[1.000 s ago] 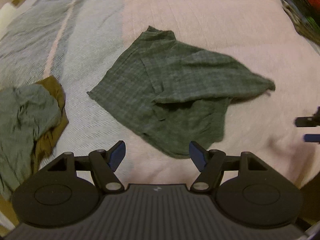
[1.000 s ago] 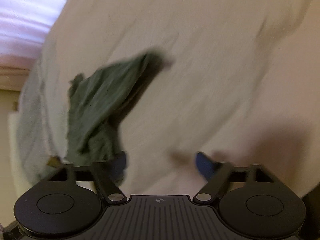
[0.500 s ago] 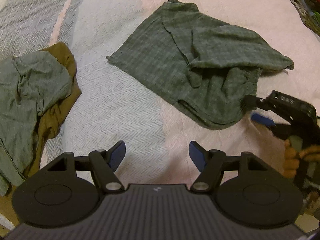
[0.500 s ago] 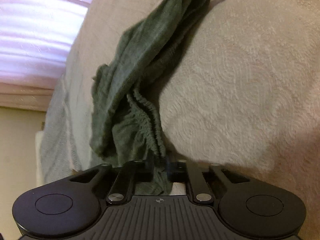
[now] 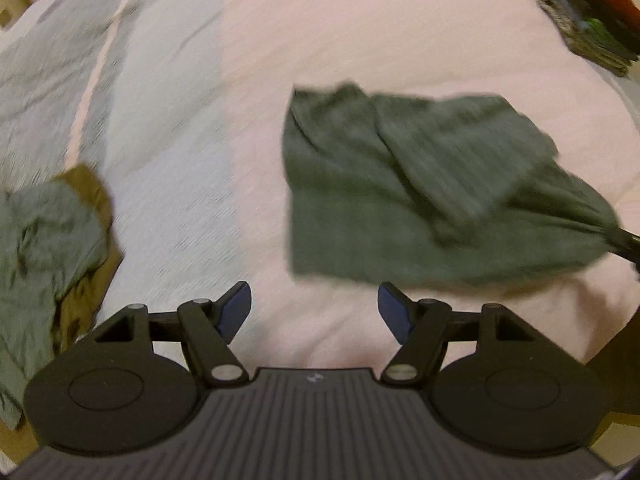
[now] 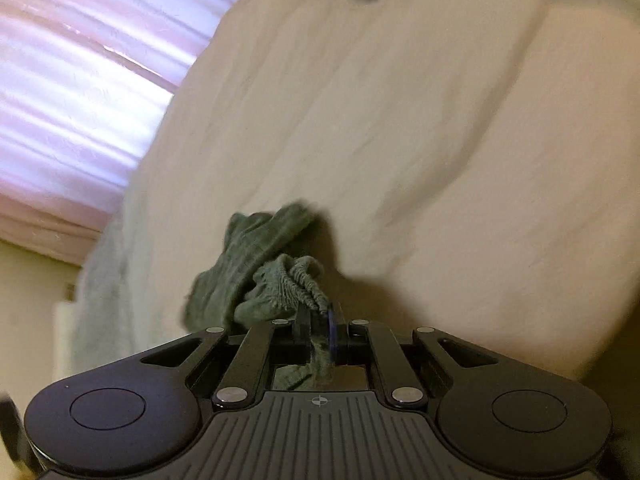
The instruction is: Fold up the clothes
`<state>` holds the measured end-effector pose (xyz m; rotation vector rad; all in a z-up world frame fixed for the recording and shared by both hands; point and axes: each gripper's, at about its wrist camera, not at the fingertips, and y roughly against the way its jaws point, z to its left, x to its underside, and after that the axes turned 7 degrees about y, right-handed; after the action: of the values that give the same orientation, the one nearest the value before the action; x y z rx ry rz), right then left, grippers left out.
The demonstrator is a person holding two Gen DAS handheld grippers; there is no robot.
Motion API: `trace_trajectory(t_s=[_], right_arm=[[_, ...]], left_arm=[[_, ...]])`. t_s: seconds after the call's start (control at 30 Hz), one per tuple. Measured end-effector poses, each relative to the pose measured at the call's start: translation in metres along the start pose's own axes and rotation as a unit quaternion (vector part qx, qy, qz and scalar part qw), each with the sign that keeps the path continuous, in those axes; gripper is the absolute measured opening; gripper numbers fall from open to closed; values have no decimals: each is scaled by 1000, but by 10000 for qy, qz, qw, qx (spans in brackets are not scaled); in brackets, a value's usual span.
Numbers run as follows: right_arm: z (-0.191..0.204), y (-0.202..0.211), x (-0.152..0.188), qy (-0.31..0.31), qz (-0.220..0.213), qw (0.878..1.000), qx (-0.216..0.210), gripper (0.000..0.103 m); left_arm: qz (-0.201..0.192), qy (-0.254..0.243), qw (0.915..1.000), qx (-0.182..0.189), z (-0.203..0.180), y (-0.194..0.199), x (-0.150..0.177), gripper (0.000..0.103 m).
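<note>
In the left wrist view, the left gripper (image 5: 315, 307) is seen with its jaws held wide apart and nothing between them. Below it a pink bedspread (image 5: 360, 40) is spread. The green garment (image 5: 400, 184) lies on this bedspread, ahead of the gripper and to the right of it, not touched by the blue pads (image 5: 236, 310). The right end of the garment is drawn together into a point at the picture's right edge, where a dark tip of the right gripper (image 5: 630, 240) is seen to hold it. At the left edge a pile of other clothes (image 5: 44, 248), grey-green over olive, is lying well apart from the garment. The picture is blurred.

In the right wrist view, the right gripper (image 6: 318, 328) is closed tightly on the gathered, ribbed edge of the green garment (image 6: 276, 276); the cloth is pinched between the pads. The rest of the garment is bunched just ahead of the fingers, to the left, over the pale bedspread (image 6: 400, 120). A bright curtain (image 6: 80, 100) is seen at the upper left
</note>
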<state>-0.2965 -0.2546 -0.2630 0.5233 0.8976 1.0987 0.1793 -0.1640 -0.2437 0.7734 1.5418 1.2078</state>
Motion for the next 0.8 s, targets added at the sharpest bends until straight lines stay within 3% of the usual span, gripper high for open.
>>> trace_trajectory(t_s=[0.1,0.27,0.43,0.57,0.73,0.77,0.8], right_arm=[[-41,37,-11,116,-102,9992,369,6],[-89,46,-11,-105,310,9991,286,6],[-113,42,-17,-318,391,9987,41,6],[-126,43,-26,-391,461,9981,-91,6],[-135,49,-31,-427,536,9975,-170,6],[-136,50,-33,-423,538,9975,-178,6],[-135,50,-36,-387,526,9977,-178,6]], left_arm=[[-53,-150,9996,212,-41,2,-14,67],[-25,-784,9940,762,-139,-12,-50,67],[152,-1820,9736,1373,-267,-49,-97,67],[954,-2223,9529,1827,-352,-95,-124,70],[2018,-1977,9415,1836,-411,-157,-126,69],[2171,-1814,9408,1865,-412,-166,-122,66],[2287,-1658,9401,1909,-410,-172,-119,53]])
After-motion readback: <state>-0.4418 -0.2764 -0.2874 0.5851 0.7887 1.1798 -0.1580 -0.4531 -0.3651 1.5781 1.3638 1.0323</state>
